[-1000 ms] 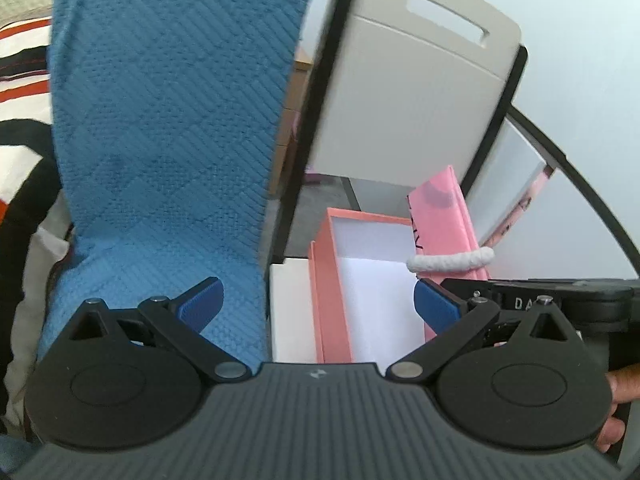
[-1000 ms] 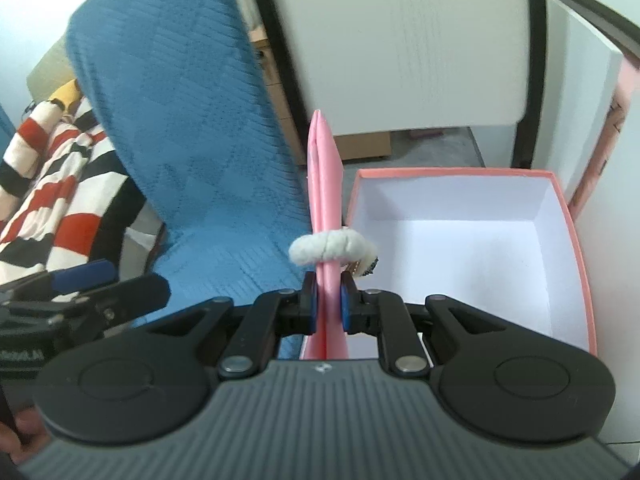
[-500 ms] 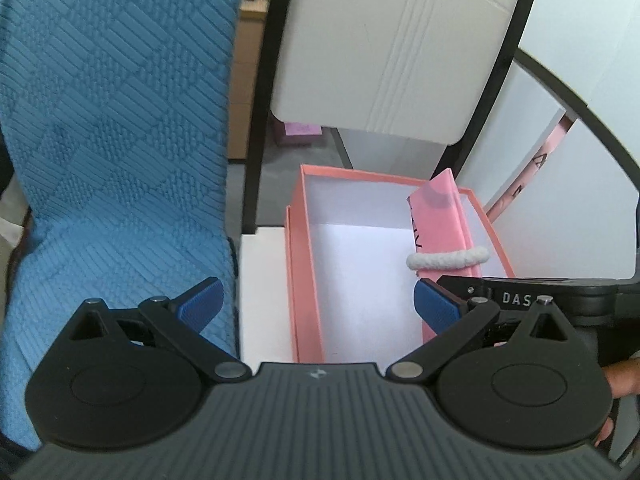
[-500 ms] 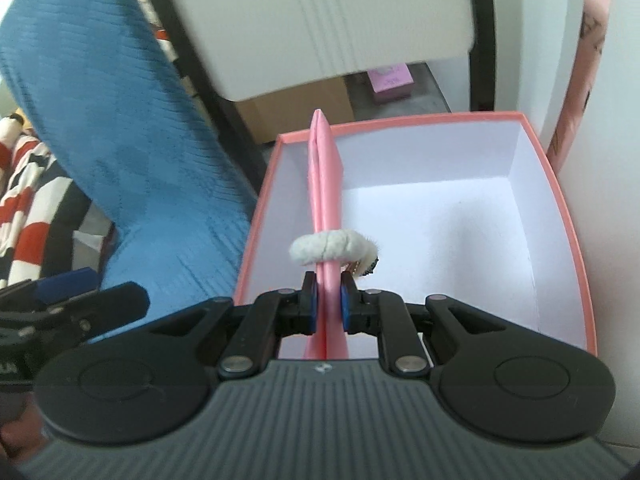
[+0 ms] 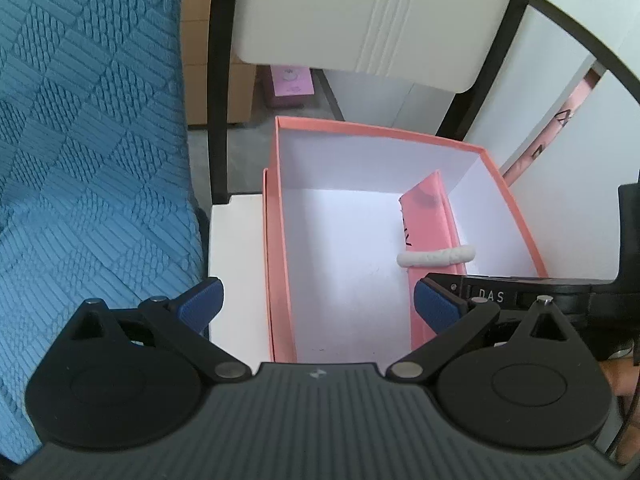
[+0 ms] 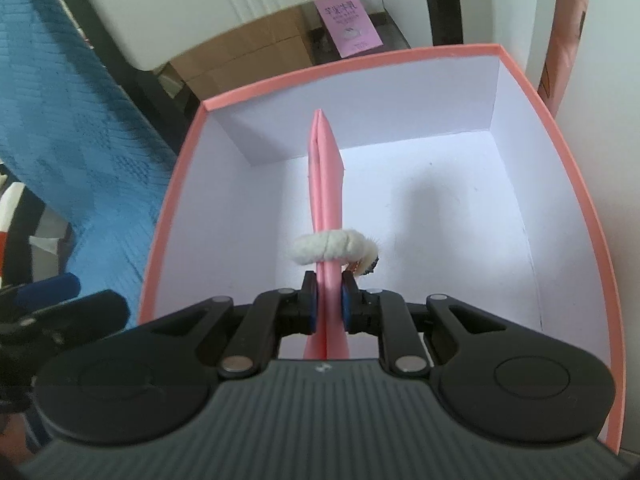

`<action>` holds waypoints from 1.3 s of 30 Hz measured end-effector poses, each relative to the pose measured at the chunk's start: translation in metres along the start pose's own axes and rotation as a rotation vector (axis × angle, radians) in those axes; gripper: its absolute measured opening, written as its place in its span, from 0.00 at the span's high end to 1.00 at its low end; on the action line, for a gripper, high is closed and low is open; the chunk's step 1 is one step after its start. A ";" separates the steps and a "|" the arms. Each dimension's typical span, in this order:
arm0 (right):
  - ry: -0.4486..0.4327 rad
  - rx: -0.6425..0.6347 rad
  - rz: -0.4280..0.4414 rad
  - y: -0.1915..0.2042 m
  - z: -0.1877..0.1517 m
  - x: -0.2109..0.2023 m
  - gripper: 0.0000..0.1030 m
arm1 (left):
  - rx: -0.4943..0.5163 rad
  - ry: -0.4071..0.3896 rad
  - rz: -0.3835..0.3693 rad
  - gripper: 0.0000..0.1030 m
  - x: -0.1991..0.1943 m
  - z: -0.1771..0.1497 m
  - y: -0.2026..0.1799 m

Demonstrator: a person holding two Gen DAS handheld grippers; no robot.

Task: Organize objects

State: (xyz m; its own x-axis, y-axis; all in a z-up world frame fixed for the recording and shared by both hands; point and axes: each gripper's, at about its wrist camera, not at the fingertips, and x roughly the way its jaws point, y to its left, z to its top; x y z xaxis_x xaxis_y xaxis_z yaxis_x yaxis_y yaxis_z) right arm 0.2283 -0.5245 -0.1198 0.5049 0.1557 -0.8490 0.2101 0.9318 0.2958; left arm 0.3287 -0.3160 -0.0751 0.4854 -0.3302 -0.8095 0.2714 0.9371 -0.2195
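white chair seat (image 5: 236,248) holds a pink box (image 6: 560,152); right gripper (image 6: 327,300) clamps a pink folder (image 6: 326,184) edge-up, pointing twelve o'clock into it; left gripper (image 5: 318,300) open, empty.

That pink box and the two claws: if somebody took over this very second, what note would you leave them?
Right claw: shut on the folded pink bag, which has a white fluffy band around it, held edge-up inside the open pink box.
Left claw: open, holding nothing, above the box's near left side.
Done: bag carried into the box.
Left: lower it to the box floor, let go, pull out. Whether the bag's tip touches the floor I can't tell.
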 end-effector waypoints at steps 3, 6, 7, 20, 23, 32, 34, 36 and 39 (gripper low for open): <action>-0.004 0.000 -0.018 -0.002 0.001 0.002 0.84 | 0.006 0.009 -0.001 0.00 0.006 0.001 -0.001; -0.004 -0.006 -0.039 -0.003 0.002 0.004 0.84 | 0.001 0.014 -0.005 0.00 0.009 0.001 0.001; -0.002 -0.011 -0.045 -0.002 0.001 0.004 0.83 | 0.000 0.017 -0.008 0.00 0.010 0.001 0.001; -0.027 -0.013 -0.076 0.014 0.001 -0.020 0.13 | -0.006 0.004 -0.024 0.00 -0.015 -0.003 0.011; -0.049 -0.027 -0.074 0.024 0.000 -0.034 0.13 | -0.002 -0.019 -0.026 0.00 -0.032 -0.002 0.012; -0.124 -0.035 -0.115 0.051 -0.009 -0.087 0.13 | -0.029 -0.096 -0.035 0.00 -0.096 0.003 0.027; -0.141 -0.041 -0.111 0.057 -0.014 -0.099 0.13 | -0.031 -0.110 -0.048 0.00 -0.106 0.003 0.027; -0.159 -0.044 -0.113 0.064 -0.018 -0.112 0.13 | -0.022 -0.126 -0.051 0.00 -0.118 0.001 0.026; -0.185 -0.044 -0.109 0.074 -0.026 -0.130 0.13 | -0.005 -0.142 -0.074 0.00 -0.134 -0.003 0.024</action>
State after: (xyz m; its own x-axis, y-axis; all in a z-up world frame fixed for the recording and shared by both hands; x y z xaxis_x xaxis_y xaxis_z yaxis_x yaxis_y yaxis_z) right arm 0.1565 -0.4678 0.0012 0.6269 -0.0062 -0.7791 0.2373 0.9540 0.1834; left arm 0.2671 -0.2489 0.0265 0.5767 -0.4112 -0.7060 0.3070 0.9099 -0.2791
